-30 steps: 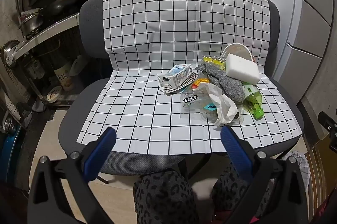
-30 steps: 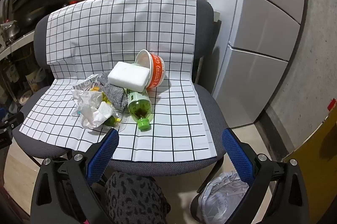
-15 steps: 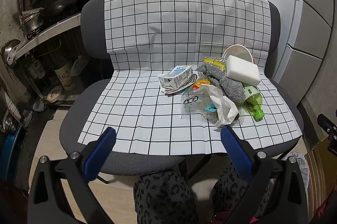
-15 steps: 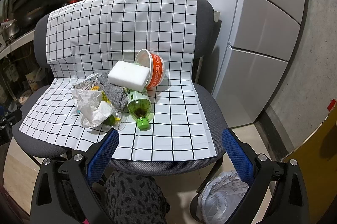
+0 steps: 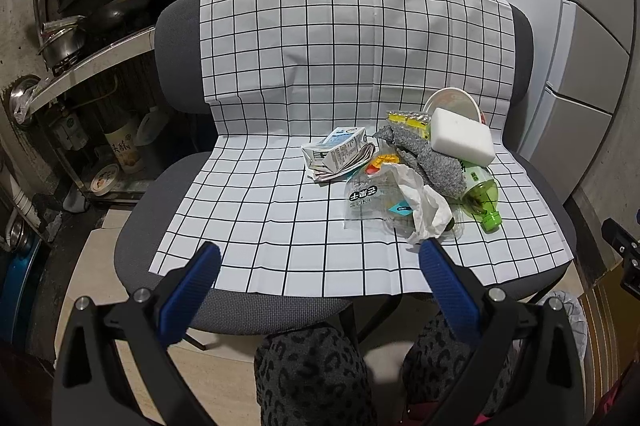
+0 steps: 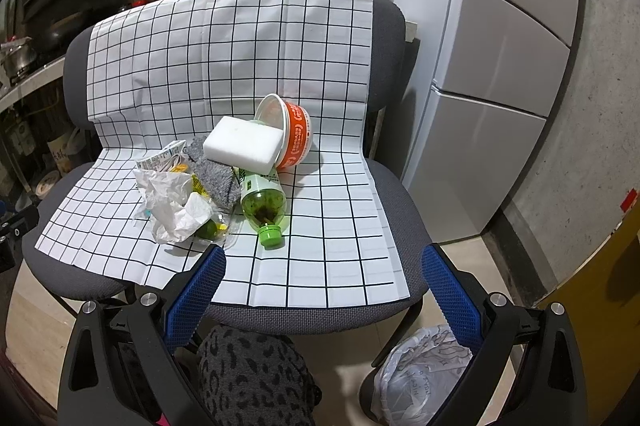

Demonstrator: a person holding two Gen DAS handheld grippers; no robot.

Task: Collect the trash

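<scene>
Both the left gripper (image 5: 318,258) and right gripper (image 6: 323,262) are hanging wide apart and empty short of the trash pile (image 6: 224,174) heaped on the chair's grid cloth (image 5: 260,210). The sponge (image 6: 244,145) is lying on the green bottle (image 6: 262,204) and leaning against the orange cup (image 6: 296,136), so pulling one is likely toppling the rest; the bottle may be rolling off, missing the lined bin (image 6: 420,378) below.

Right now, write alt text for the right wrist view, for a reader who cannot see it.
A pile of trash sits on a grey chair covered with a white black-grid cloth: a tipped orange paper cup, a white foam block, a green plastic bottle and crumpled white paper. The open right tool hovers in front, above a plastic-lined bin.
</scene>
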